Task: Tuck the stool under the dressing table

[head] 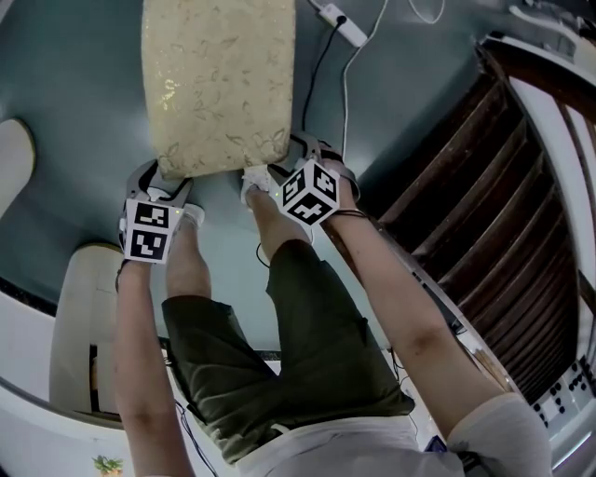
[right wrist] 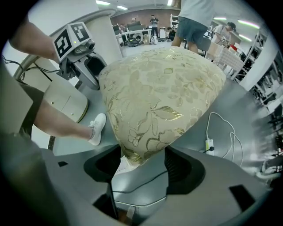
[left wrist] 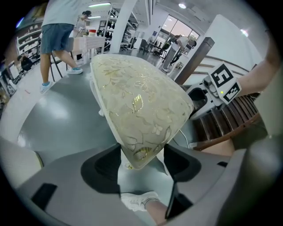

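**Both grippers clamp the near corners of the stool**

Closest in the head view are the person's bare forearms, reaching down past dark green shorts. A white shoe [head: 253,183] stands on the grey floor [head: 74,84] between the two tools.

The left gripper [head: 160,175] stands with its jaws wide. Its own view shows both pads meeting the near left corner of the stool [head: 219,84]. The right gripper [head: 300,151] has hold of the near right corner in the same way, with the gold-patterned cushion wedged between widely spread jaws.

The stool stands on the floor straight ahead of the person's feet, its padded top stretching away from them. It is clear of the cream furniture [head: 84,317] at the person's left and the dark wooden slats [head: 494,214] at the right.

Past the stool's far right corner lies a white power strip [head: 341,24] with its cables. Farther off, the left gripper view shows a person in shorts [left wrist: 57,31] standing among shelves.
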`<move>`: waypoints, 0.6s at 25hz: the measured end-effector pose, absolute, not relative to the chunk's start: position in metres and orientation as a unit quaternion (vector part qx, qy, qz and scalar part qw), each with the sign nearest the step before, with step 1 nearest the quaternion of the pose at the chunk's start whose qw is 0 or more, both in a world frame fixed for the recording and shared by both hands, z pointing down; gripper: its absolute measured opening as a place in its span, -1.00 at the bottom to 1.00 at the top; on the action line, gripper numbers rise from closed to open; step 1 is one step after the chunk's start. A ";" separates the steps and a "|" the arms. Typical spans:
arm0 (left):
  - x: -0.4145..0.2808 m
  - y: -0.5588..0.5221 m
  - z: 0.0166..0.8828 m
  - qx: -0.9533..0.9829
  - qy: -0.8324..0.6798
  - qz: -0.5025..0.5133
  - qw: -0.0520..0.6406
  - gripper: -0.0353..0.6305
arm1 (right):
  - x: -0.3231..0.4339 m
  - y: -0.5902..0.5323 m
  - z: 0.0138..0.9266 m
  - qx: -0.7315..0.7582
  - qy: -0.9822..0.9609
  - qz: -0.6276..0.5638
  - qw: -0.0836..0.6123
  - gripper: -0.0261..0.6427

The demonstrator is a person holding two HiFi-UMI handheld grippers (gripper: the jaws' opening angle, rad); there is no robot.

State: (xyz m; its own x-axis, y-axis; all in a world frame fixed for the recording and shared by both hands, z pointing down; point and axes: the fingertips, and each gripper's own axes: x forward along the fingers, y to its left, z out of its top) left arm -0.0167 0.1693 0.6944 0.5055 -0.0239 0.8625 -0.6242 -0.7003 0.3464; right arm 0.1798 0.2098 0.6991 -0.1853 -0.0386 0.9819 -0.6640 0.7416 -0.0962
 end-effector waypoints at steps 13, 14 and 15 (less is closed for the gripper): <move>0.014 0.162 0.693 0.808 -0.110 0.522 0.249 -0.03 | 0.193 0.252 0.708 0.346 -0.703 0.334 0.523 0.03; 0.023 0.162 0.694 0.809 -0.094 0.530 0.238 -0.03 | 0.198 0.260 0.709 0.360 -0.697 0.344 0.516 0.03; 0.029 0.166 0.696 0.808 -0.087 0.534 0.234 -0.03 | 0.204 0.265 0.710 0.365 -0.695 0.348 0.513 0.03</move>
